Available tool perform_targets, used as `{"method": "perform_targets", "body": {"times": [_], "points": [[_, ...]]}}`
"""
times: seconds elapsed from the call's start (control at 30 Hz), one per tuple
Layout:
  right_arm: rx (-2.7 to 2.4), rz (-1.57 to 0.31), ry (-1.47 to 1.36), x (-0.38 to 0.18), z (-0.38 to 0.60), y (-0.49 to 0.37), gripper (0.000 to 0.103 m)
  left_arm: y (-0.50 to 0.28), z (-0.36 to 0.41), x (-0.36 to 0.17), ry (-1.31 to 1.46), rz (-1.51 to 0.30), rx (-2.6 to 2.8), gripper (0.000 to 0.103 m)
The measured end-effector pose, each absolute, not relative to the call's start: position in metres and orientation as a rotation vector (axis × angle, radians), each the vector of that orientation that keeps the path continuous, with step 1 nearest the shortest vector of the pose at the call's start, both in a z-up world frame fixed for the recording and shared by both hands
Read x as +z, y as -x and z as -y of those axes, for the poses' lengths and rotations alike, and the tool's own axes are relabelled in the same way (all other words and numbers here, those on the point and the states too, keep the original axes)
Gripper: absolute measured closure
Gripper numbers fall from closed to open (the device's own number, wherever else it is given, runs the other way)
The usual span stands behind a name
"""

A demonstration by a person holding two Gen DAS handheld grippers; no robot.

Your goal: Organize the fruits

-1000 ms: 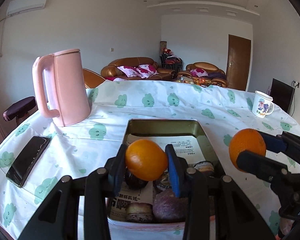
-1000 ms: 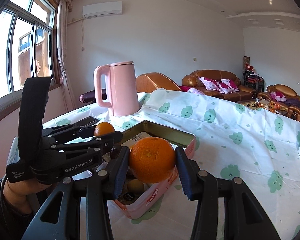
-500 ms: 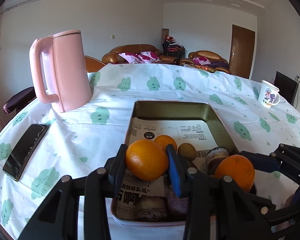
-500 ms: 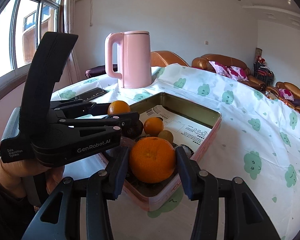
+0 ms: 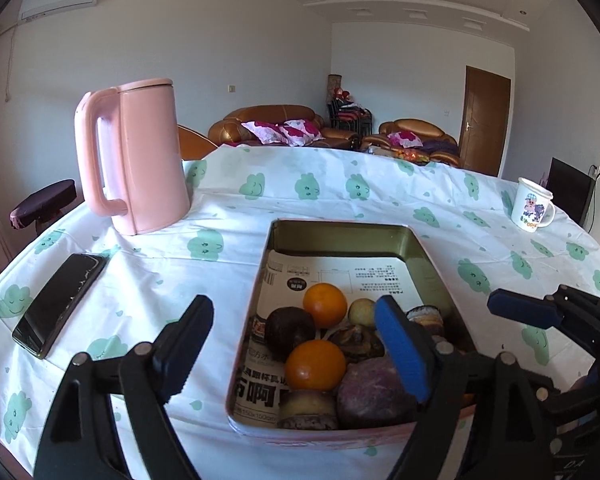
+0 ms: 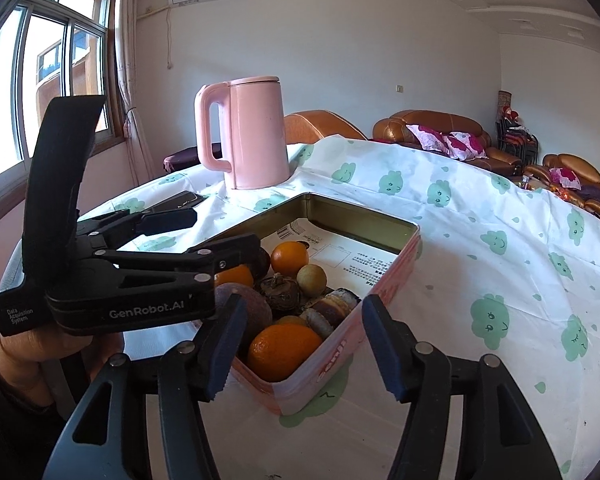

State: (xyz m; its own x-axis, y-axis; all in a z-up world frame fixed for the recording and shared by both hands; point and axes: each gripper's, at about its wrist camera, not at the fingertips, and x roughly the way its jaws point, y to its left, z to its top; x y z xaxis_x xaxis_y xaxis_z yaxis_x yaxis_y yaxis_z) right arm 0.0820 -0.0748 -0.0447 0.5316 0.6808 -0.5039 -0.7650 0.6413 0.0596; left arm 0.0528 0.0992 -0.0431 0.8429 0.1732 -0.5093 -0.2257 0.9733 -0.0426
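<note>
A pink-sided metal tin (image 5: 340,226) lined with newspaper holds oranges, dark fruits and small cakes. My left gripper (image 5: 292,316) hovers over the tin's near end with its jaws opening wide and nothing pressed between the pads. An orange (image 5: 315,364) lies loose in the tin below it, and a second orange (image 5: 325,305) sits further in. My right gripper (image 6: 305,316) is over the tin's (image 6: 380,220) near corner, jaws opening. Another orange (image 6: 284,352) rests in that corner, free of the pads. The left gripper (image 6: 226,227) shows at the left, held by a hand.
A pink kettle (image 5: 140,160) stands at the back left of the cloud-print tablecloth. A black phone (image 5: 60,304) lies on the left, near the table edge. A white mug (image 5: 532,208) is at the far right. Sofas and a door lie beyond the table.
Both grippers were shut on oranges above the tin. They sank towards it and opened, and both oranges now lie in the tin.
</note>
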Motion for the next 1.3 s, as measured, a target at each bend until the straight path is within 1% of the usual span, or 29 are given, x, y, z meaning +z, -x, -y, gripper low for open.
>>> {"method": "perform_targets", "body": {"times": [0.17,0.3,0.47,0.63,1.3], "points": [[0.828,-0.508,0.141,-0.039,0.088,-0.087,0.037,-0.049,-0.100,-0.039,0.111,-0.518,0.212,0.018],[0.794,-0.490,0.117,-0.035,0.098,-0.087,0.037,-0.046,-0.099,-0.038,0.122,-0.507,0.213,0.013],[0.753,-0.461,0.114,-0.030,0.106,-0.084,0.036,-0.043,-0.097,-0.037,0.127,-0.498,0.209,0.013],[0.742,-0.443,0.103,-0.025,0.112,-0.080,0.033,-0.042,-0.094,-0.036,0.126,-0.494,0.203,0.013],[0.720,-0.425,0.071,-0.019,0.128,-0.082,0.032,-0.041,-0.081,-0.033,0.111,-0.491,0.191,0.012]]}}
